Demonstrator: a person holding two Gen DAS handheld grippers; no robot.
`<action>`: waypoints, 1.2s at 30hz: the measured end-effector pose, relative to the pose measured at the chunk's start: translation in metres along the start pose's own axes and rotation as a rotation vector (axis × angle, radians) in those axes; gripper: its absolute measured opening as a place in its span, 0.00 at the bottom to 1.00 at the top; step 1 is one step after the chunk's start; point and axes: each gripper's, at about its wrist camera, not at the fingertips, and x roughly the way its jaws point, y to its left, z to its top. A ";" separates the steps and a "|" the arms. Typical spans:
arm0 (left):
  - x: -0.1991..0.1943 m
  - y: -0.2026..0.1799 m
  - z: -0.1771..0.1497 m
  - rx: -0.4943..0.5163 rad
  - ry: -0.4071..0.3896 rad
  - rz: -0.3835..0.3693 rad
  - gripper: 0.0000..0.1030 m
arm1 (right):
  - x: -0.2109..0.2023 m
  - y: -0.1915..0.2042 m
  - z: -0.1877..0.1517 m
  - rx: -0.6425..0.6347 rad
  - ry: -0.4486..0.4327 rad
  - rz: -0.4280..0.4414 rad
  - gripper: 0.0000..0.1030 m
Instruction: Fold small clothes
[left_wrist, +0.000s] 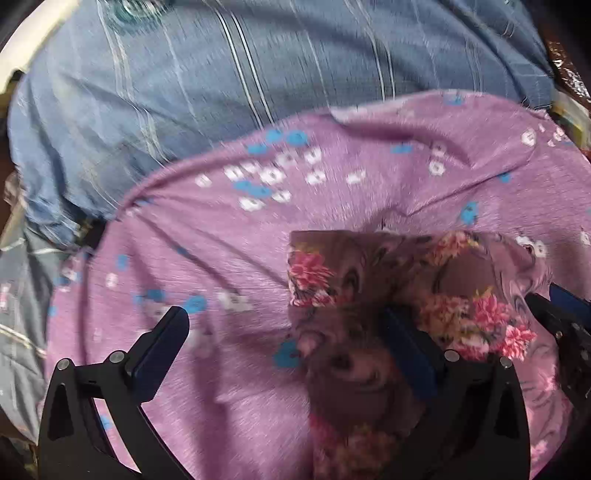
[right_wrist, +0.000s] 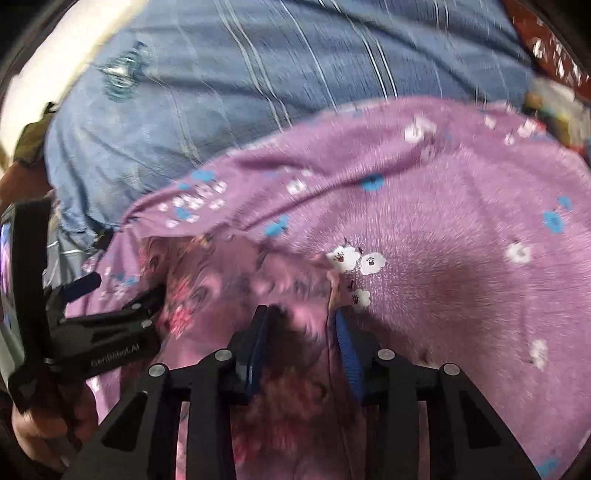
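Note:
A small dark mauve floral garment (left_wrist: 369, 295) lies bunched on a purple flowered sheet (left_wrist: 221, 240). My left gripper (left_wrist: 288, 325) is open; its left finger is over the bare sheet and its right finger (left_wrist: 410, 354) lies against the garment. My right gripper (right_wrist: 301, 332) has its blue pads close together with a fold of the floral garment (right_wrist: 236, 280) between them. The right gripper also shows at the right edge of the left wrist view (left_wrist: 561, 314). The left gripper shows at the left of the right wrist view (right_wrist: 122, 314). Both views are blurred.
A blue striped pillow or bedding (left_wrist: 221, 81) lies behind the purple sheet (right_wrist: 461, 240). A white edge (left_wrist: 33, 40) runs at the far left. A dark red patterned surface (right_wrist: 546, 44) shows at the far right. A hand (right_wrist: 40, 424) holds the left gripper.

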 end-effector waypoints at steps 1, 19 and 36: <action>0.005 0.001 0.001 -0.018 0.010 -0.018 1.00 | 0.005 -0.003 0.002 0.007 0.010 -0.010 0.41; -0.078 0.004 -0.076 0.100 -0.024 -0.072 1.00 | -0.076 0.005 -0.043 -0.021 0.001 0.116 0.51; -0.090 -0.001 -0.164 0.115 -0.103 0.004 1.00 | -0.077 0.006 -0.140 -0.093 0.120 0.006 0.48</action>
